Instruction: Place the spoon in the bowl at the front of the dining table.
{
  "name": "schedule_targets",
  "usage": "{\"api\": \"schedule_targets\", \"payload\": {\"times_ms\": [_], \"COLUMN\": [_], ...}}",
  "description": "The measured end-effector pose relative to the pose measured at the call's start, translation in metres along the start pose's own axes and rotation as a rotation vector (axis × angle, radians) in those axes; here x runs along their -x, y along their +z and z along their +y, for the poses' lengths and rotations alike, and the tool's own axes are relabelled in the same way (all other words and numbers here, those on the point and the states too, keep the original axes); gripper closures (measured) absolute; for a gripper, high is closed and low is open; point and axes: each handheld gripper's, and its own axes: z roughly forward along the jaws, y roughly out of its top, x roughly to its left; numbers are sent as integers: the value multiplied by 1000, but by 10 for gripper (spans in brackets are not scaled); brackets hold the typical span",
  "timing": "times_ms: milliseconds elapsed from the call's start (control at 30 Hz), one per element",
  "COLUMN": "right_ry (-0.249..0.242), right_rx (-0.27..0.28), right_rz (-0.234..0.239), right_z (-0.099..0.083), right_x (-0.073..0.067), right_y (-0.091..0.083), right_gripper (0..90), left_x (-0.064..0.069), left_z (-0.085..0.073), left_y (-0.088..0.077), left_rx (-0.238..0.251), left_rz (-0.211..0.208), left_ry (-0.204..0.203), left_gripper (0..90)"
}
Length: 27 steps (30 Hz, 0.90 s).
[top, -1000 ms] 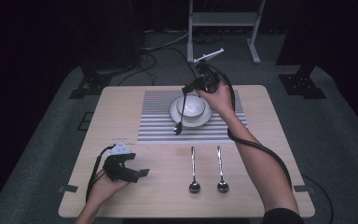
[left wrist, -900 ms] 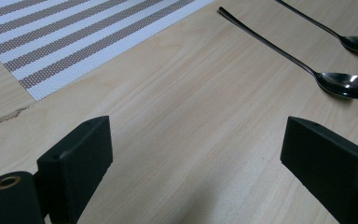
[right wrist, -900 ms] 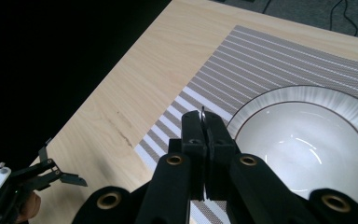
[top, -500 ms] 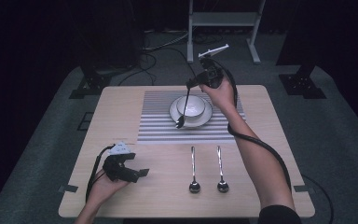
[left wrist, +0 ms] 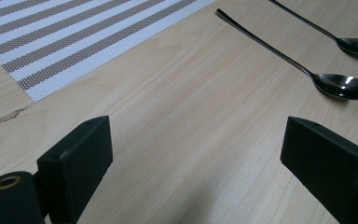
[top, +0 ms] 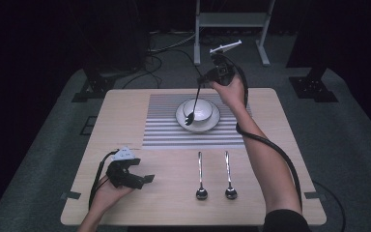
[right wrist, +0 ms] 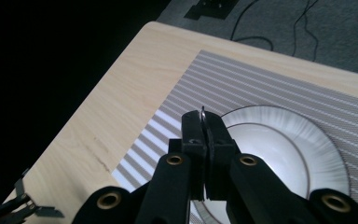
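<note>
Placement of the slim polished-steel spoon (top: 194, 103) is the step in hand, judged from its position: the right gripper (top: 204, 80) is clamped fully on the upper handle, and the spoon hangs bowl-down over the small white glazed bowl (top: 199, 110), which stands on the round white plate with a thin dark rim line (top: 213, 123). In the right gripper view the handle shows as a thin metal edge pinched between the closed black jaws.

Recommended procedure: keep the handle near vertical, lower until the spoon's bowl meets the ceramic, then tilt the handle onto the rim before letting go. Polished steel on glaze slides easily, so release low and slowly.

The plate rests on a woven placemat with grey and white stripes (top: 164, 125), a ribbed, slightly grippy surface. The pale wood-grain worktop (top: 270, 159) is smooth and matt. Two more long-handled steel spoons (top: 200, 174) lie parallel near the front edge, bowls toward the person.

The left gripper (top: 140, 178) rests on the worktop at front left, jaws wide apart and holding nothing.
</note>
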Motion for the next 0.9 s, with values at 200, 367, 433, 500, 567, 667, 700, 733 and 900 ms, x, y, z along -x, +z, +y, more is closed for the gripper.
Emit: {"api": "schedule_targets", "payload": {"times_ms": [200, 367, 433, 500, 567, 667, 700, 733, 900], "right_ry": [8, 27, 29, 36, 38, 40, 47, 49, 60], "right_rx": [12, 29, 32, 37, 32, 41, 47, 53, 64], "right_rz": [-23, -48, -56, -71, -85, -91, -95, -100, -111], "right_z": [6, 9, 9, 10, 11, 11, 12, 12, 12], "right_x": [2, 8, 9, 13, 15, 17, 19, 20, 23], "right_y": [-2, -3, -3, -3, -3, -4, -5, -6, -7], "right_gripper": [882, 881, 882, 882, 882, 882, 882, 882, 881], "left_x": [0, 0, 0, 0, 0, 0, 0, 0, 0], "left_z": [0, 0, 0, 0, -1, -1, 0, 0, 1], "left_y": [0, 0, 0, 0, 0, 0, 0, 0, 0], "left_rx": [1, 0, 2, 2, -6, -4, 0, 0, -3], "left_rz": [-1, -4, -3, -3, -4, -4, -2, -2, -2], "left_ry": [-1, -3, -2, -3, -4, -6, -5, -5, 0], "left_gripper": [80, 80, 80, 80, 80, 80, 80, 80, 80]}}
